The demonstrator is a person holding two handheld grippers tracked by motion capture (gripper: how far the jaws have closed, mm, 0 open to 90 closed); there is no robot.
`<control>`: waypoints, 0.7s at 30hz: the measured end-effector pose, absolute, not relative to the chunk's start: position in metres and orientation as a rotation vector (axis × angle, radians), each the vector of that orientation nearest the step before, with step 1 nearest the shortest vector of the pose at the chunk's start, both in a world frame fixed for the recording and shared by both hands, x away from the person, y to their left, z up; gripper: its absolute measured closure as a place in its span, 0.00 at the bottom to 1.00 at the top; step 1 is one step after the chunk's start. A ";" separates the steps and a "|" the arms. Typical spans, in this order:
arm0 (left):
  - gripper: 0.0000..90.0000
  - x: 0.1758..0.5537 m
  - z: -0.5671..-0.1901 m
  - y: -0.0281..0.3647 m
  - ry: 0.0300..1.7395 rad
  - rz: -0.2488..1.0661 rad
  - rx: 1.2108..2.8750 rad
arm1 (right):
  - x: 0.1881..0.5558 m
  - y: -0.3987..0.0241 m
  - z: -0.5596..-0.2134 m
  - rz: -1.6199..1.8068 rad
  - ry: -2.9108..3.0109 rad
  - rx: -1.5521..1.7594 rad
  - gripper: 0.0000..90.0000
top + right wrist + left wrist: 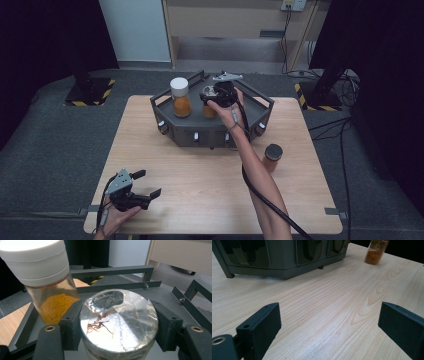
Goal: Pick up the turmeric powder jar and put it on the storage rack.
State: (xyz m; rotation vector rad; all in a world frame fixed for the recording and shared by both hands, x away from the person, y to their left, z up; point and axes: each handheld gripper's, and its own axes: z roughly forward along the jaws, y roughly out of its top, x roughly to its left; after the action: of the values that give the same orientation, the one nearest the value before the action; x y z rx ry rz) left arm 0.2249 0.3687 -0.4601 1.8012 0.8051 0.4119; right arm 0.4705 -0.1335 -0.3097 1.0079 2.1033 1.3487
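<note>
I see the widest free room across the lower middle of the high view: bare desk (pixel 200 190) between my left gripper (pixel 145 187) at lower left and the forearm (pixel 255 170) crossing diagonally at right. The dark tray rack (pixel 175 131) blocks the upper centre. On it, the white-capped spice jar (pixel 180 97) stands just beside the foil-topped jar (pixel 118 322) that my right gripper (pixel 220 95) clamps, leaving a narrow gap between them. Rack rails hem in the far side. A dark-lidded jar (pixel 272 157) stands at right, close to the forearm, pinching that passage.
</note>
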 end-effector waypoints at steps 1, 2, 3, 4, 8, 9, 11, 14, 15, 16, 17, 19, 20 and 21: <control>0.04 0.225 -0.460 0.369 0.805 0.412 1.800 | 0.470 -0.134 -0.310 1.351 2.102 1.011 0.38; 0.04 0.225 -0.460 0.369 0.805 0.412 1.800 | 0.470 -0.134 -0.310 1.352 2.101 1.011 0.38; 0.04 0.225 -0.460 0.369 0.805 0.412 1.801 | 0.470 -0.134 -0.311 1.356 2.097 1.012 0.38; 0.04 0.225 -0.460 0.369 0.806 0.411 1.801 | 0.470 -0.134 -0.312 1.360 2.095 1.014 0.38; 0.04 0.225 -0.460 0.368 0.805 0.412 1.804 | 0.472 -0.137 -0.312 1.375 2.098 1.022 0.35; 0.04 0.225 -0.460 0.368 0.805 0.412 1.803 | 0.472 -0.138 -0.312 1.385 2.091 1.025 0.31; 0.04 0.225 -0.460 0.369 0.807 0.411 1.802 | 0.469 -0.140 -0.311 1.390 2.064 1.033 0.26; 0.04 0.225 -0.460 0.368 0.807 0.412 1.801 | 0.468 -0.147 -0.306 1.427 2.049 1.031 0.19; 0.04 0.225 -0.460 0.368 0.806 0.411 1.801 | 0.467 -0.148 -0.303 1.429 2.041 1.025 0.17; 0.04 0.225 -0.460 0.368 0.807 0.410 1.802 | 0.465 -0.149 -0.299 1.420 2.038 1.014 0.17; 0.04 0.225 -0.460 0.368 0.807 0.410 1.802 | 0.462 -0.150 -0.294 1.404 2.036 0.999 0.17; 0.04 0.225 -0.460 0.367 0.807 0.412 1.807 | 0.457 -0.153 -0.288 1.402 2.036 0.969 0.17; 0.04 0.225 -0.459 0.367 0.805 0.413 1.808 | 0.457 -0.153 -0.288 1.402 2.036 0.969 0.17; 0.04 0.225 -0.459 0.367 0.804 0.413 1.807 | 0.455 -0.155 -0.285 1.409 2.038 0.962 0.17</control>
State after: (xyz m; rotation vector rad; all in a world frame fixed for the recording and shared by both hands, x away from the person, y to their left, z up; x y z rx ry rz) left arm 0.2249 0.3673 -0.4595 1.8074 0.8041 0.4133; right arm 0.4546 -0.1552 -0.2854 0.9619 2.0379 1.4092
